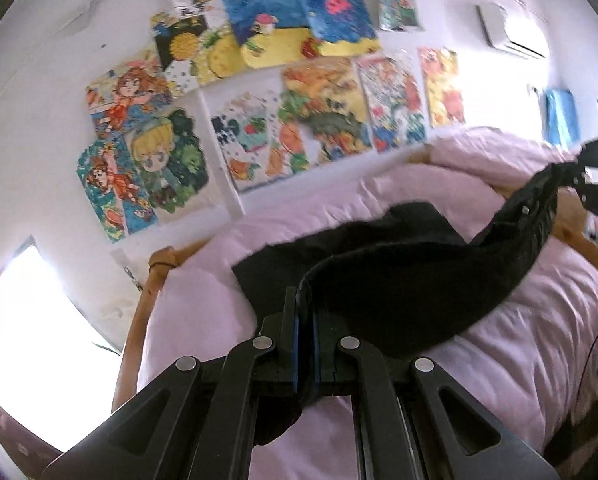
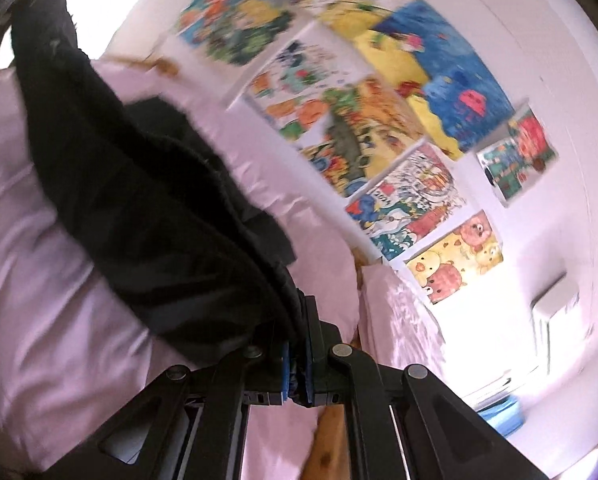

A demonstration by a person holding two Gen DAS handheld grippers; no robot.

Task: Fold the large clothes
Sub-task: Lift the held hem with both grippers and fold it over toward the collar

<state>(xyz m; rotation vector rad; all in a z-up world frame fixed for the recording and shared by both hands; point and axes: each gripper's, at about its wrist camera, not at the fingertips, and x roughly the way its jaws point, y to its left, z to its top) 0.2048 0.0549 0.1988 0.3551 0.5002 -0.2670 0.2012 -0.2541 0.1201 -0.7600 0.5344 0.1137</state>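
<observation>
Black garment [image 1: 399,280] hangs lifted over the pink bedsheet [image 1: 203,304], pinched between left gripper [image 1: 307,308] and right gripper [image 2: 299,320]; only the left view shows both ends, plus a window [image 1: 23,304].

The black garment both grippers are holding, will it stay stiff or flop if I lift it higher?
Probably floppy: the garment sags in a curve between the left gripper and right gripper. Likely thickish and not slippery, since its edge looks fuzzy. Its lower part trails on the bed.
</observation>
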